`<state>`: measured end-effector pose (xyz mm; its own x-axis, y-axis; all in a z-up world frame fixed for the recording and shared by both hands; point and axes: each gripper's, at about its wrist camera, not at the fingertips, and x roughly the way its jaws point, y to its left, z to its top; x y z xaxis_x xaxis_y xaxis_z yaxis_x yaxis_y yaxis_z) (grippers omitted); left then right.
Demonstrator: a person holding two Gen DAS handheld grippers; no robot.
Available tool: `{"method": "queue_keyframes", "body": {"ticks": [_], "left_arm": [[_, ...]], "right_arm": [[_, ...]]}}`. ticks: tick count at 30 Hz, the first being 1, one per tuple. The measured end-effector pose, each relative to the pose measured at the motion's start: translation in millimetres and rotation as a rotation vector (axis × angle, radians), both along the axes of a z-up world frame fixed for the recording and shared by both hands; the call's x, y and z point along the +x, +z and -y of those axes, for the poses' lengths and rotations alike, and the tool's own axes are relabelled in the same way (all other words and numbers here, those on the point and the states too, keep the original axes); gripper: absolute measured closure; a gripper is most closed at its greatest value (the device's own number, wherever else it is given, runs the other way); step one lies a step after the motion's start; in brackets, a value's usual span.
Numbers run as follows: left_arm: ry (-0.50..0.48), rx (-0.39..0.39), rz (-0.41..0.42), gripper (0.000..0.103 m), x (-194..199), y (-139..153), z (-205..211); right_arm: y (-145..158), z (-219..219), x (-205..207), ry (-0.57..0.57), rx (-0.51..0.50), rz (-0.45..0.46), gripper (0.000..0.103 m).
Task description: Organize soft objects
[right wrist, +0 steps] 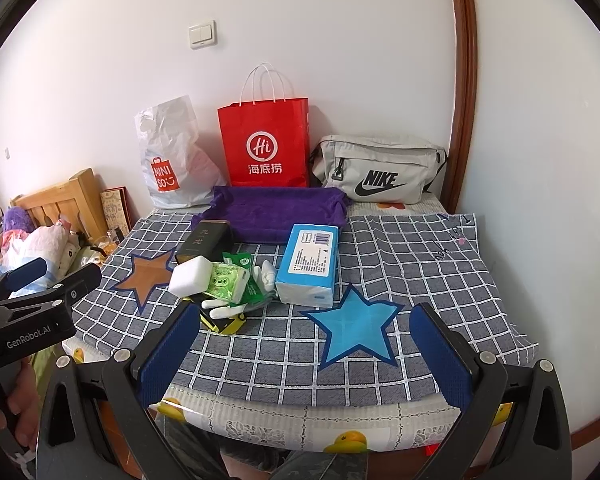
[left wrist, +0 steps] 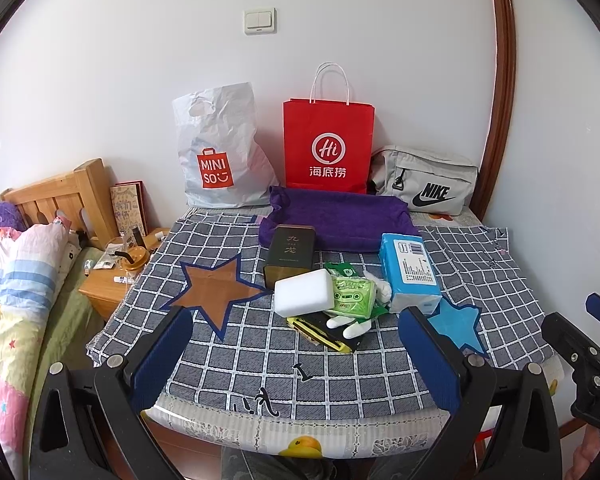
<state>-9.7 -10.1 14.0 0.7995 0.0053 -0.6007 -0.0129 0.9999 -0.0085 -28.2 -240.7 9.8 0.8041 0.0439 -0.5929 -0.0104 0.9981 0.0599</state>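
**Both grippers poised, nothing picked yet**

The left gripper (left wrist: 296,356) and right gripper (right wrist: 306,354) hover at the table's near edge, jaws apart and empty. The soft things, sponge (left wrist: 304,293), tissue pack (left wrist: 410,272) and glove (left wrist: 350,326), lie heaped mid-table beside a hard tin (left wrist: 290,254). Best to take the top-lying sponge first, pinching gently. Legible: "MINISO" on the plastic bag (left wrist: 220,148), "Hi" on the red bag (left wrist: 328,144), "NIKE" on the pouch (left wrist: 428,182).

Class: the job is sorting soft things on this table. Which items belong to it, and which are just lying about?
Job: white sponge, green tissue pack, blue tissue pack, white glove, purple towel.

Lying about: red paper bag, plastic bag, grey pouch, dark tin.
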Motion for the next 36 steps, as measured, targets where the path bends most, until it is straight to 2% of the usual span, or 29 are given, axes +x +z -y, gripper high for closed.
{"method": "queue_keyframes", "body": {"ticks": [26, 36], "left_arm": [[-0.003, 0.004, -0.005, 0.0, -2, -7, 4], [-0.003, -0.013, -0.061, 0.0, 32, -28, -5]], "right_arm": [[-1, -4, -6, 0.006, -0.003, 0.007, 0.0], [-14, 3, 7, 0.009, 0.026, -0.011, 0.0]]}}
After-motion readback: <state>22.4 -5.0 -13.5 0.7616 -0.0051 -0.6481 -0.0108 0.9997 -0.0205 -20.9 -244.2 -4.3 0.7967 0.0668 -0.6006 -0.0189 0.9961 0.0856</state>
